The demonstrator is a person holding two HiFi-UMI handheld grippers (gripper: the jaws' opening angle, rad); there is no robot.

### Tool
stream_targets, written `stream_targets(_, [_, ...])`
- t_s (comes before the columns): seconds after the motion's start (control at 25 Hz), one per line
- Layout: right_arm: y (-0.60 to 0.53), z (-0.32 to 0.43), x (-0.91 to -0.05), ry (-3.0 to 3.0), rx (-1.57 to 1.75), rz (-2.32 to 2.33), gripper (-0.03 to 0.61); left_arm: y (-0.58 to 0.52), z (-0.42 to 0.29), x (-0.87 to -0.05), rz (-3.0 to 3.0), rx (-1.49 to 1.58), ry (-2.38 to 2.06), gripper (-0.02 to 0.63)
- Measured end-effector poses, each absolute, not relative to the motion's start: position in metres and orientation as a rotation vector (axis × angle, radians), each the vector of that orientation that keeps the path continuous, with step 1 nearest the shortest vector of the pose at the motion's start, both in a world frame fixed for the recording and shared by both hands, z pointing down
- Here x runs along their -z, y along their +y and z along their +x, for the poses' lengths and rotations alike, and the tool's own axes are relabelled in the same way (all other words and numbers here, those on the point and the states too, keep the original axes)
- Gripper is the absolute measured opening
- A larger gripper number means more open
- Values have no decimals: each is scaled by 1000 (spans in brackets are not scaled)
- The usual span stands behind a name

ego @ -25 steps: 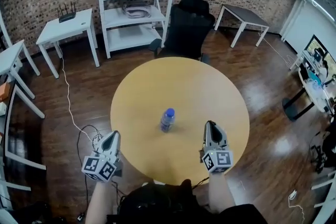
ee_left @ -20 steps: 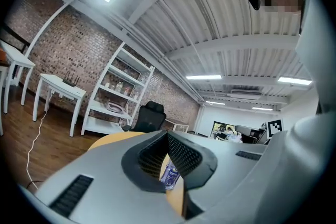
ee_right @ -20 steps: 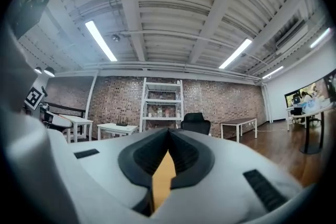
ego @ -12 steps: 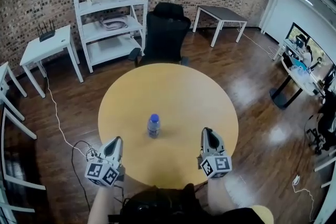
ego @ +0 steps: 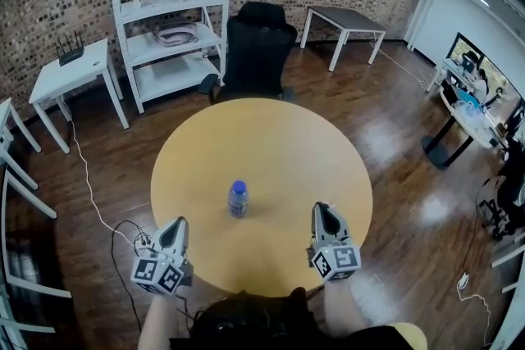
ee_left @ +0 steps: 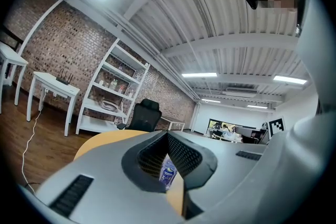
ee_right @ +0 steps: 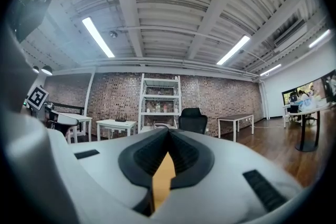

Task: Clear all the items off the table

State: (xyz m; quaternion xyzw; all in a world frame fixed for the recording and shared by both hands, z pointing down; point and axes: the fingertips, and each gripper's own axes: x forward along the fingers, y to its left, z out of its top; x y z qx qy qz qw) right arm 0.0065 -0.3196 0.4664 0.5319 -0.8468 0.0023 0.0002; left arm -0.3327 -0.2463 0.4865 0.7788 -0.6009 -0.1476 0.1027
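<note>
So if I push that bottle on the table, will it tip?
Probably, if pushed high: the bottle stands upright, tall on a narrow base. On its side it could roll off the smooth round table. It looks like small plastic, so likely light.

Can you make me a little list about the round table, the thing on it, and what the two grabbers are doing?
table: round yellow table
on it: one bottle, blue cap, standing upright near the middle
left gripper: jaws together, holding nothing, at the near edge, left of the bottle
right gripper: jaws together, holding nothing, at the near edge, right of the bottle
touching the bottle: neither gripper
behind the table: black chair, white shelf
</note>
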Motion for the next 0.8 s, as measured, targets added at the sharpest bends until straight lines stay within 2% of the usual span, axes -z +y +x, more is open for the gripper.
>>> stream_targets(0.8, [-336, 17, -481, -2650, -51, 1650, 2, -262, -318, -482, 2319, 422, -1767, 0])
